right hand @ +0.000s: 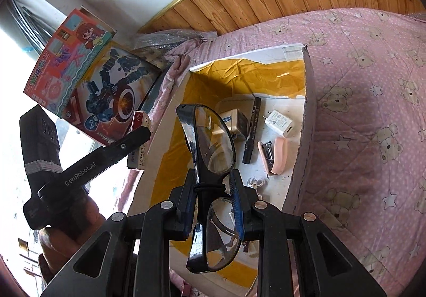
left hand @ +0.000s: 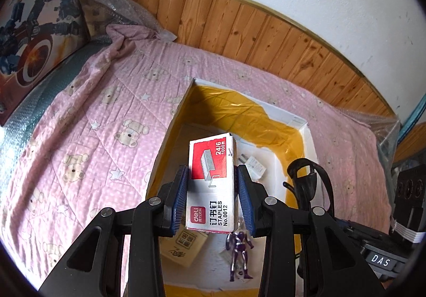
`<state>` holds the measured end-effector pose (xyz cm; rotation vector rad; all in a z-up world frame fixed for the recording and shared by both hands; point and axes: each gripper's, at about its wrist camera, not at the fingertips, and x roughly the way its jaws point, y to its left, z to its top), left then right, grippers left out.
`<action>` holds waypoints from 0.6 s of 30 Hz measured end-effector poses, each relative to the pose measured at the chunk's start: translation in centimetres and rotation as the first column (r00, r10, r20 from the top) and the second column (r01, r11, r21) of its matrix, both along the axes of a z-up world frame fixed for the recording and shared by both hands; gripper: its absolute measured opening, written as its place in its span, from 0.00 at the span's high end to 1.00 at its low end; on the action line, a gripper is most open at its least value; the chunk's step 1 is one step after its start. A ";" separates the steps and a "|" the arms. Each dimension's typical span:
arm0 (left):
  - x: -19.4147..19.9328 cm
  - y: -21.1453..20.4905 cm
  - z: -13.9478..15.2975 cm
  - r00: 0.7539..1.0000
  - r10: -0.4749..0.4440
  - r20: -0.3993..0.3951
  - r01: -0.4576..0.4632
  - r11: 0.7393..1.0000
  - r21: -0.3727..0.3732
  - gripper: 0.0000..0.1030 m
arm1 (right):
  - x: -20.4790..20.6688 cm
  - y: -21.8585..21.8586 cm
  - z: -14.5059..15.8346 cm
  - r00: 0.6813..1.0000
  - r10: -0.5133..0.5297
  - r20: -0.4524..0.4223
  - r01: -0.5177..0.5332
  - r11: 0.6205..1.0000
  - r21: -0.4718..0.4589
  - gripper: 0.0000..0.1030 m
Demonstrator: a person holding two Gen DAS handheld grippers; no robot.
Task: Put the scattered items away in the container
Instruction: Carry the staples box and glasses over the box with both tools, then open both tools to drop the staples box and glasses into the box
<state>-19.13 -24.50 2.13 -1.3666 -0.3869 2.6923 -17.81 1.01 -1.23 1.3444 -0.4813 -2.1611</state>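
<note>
My left gripper (left hand: 213, 177) is shut on a red and white staples box (left hand: 211, 182) and holds it above the open cardboard container (left hand: 170, 123) with yellow-taped walls. My right gripper (right hand: 211, 185) is shut on black-framed glasses (right hand: 210, 147) at the bridge, above the same container (right hand: 306, 78). Inside lie a white charger plug (right hand: 279, 122), a black pen (right hand: 251, 131), a pink stapler (right hand: 275, 154), a gold box (right hand: 234, 121), a purple figure (left hand: 241, 249) and a tan card packet (left hand: 183, 243). The left gripper with its staples box (right hand: 139, 137) also shows in the right wrist view.
The container sits on a pink bear-print quilt (left hand: 93, 123) on a bed. Toy boxes (left hand: 34, 30) lean at the bed's end. A wood-panelled wall (left hand: 266, 33) runs behind. The right gripper's body (left hand: 380, 251) is close on the right.
</note>
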 end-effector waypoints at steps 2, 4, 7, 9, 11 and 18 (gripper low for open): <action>-1.0 0.3 -0.6 1.000 -0.001 0.031 0.002 1.000 -0.017 0.63 | -0.5 0.0 -0.6 1.000 -0.020 0.017 0.020 1.000 0.006 0.75; -1.9 0.5 -1.2 0.998 0.003 0.063 -0.001 0.999 -0.038 0.63 | -0.8 0.1 -1.0 0.999 -0.038 0.022 0.037 0.999 0.022 0.75; -3.1 0.6 -2.2 0.995 0.016 0.102 -0.008 0.997 -0.078 0.63 | -1.2 0.1 -1.4 0.998 -0.053 0.027 0.052 0.998 0.046 0.75; -3.9 0.8 -2.7 0.992 0.010 0.126 0.000 0.997 -0.081 0.63 | -1.4 0.2 -1.7 0.998 -0.060 0.027 0.058 0.996 0.064 0.75; -4.5 1.1 -3.2 0.989 0.018 0.149 -0.003 0.995 -0.098 0.62 | -1.5 0.2 -2.0 0.998 -0.064 0.027 0.061 0.995 0.082 0.75; -5.4 1.7 -4.6 0.978 0.020 0.206 0.009 0.990 -0.141 0.51 | -1.4 0.0 -1.8 1.000 -0.019 0.019 0.017 0.996 0.082 0.59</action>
